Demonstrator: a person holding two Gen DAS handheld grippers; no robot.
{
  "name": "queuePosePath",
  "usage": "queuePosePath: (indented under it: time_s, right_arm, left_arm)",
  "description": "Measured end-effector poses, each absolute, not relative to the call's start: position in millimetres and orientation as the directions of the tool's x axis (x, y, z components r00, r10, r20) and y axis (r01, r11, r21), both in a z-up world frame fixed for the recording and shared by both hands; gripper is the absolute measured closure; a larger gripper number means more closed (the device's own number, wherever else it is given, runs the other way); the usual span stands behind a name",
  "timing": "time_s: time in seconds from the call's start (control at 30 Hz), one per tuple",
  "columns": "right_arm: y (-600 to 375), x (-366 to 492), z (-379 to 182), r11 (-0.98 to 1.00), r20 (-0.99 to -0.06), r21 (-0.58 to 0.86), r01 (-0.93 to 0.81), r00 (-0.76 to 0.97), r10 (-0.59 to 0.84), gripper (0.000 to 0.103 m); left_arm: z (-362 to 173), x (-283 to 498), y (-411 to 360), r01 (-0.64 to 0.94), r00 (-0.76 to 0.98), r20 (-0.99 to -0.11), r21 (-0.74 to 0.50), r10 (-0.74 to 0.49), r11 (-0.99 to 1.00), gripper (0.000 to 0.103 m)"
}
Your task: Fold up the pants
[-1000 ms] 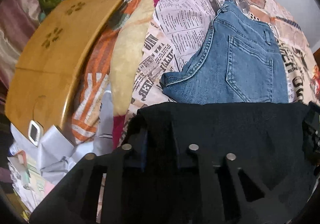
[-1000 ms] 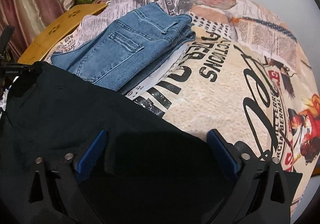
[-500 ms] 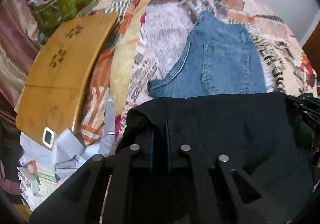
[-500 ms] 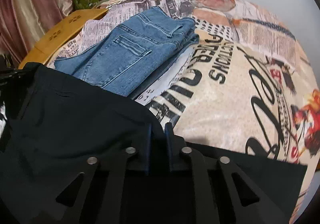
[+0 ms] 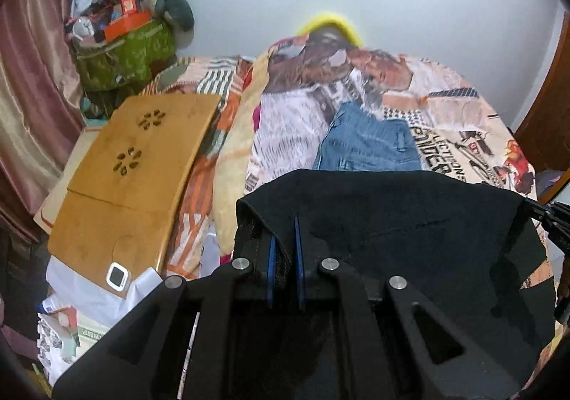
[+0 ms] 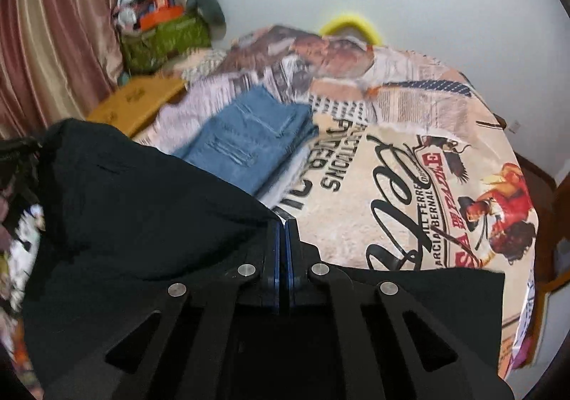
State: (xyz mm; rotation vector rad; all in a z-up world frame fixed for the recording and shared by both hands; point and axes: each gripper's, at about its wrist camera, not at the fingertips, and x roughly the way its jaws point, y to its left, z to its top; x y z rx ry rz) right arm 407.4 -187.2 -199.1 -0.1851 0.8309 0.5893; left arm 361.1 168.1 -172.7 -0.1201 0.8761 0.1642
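Observation:
Black pants hang stretched between both grippers above a bed with a printed cover. My left gripper is shut on the left corner of the pants' top edge, cloth pinched between its blue pads. In the right wrist view my right gripper is shut on the right corner of the black pants, whose cloth runs off to the left. Part of the right gripper shows at the right edge of the left wrist view. Folded blue jeans lie on the bed beyond the black pants.
A wooden lap desk rests at the bed's left side, with a small white device and papers below it. A green bag heaped with clutter stands in the back corner by a pink curtain. A yellow cushion leans against the wall.
The right gripper went from wide open to shut on the black pants. Both grippers rose with the pants, so the wall and far end of the bed came into view.

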Motion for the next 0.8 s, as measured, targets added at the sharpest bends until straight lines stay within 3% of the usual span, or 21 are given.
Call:
queuePosePath:
  time_s: [0.8]
  right_arm:
    - [-210.7, 249.5, -197.1, 0.792, -0.738, 0.105, -0.601, 0.486, 0.467, 0.101]
  left_arm:
    - [-180.0, 219.4, 165.9, -0.152, 0.651, -0.759, -0.093, 0.029, 0.984, 0.094]
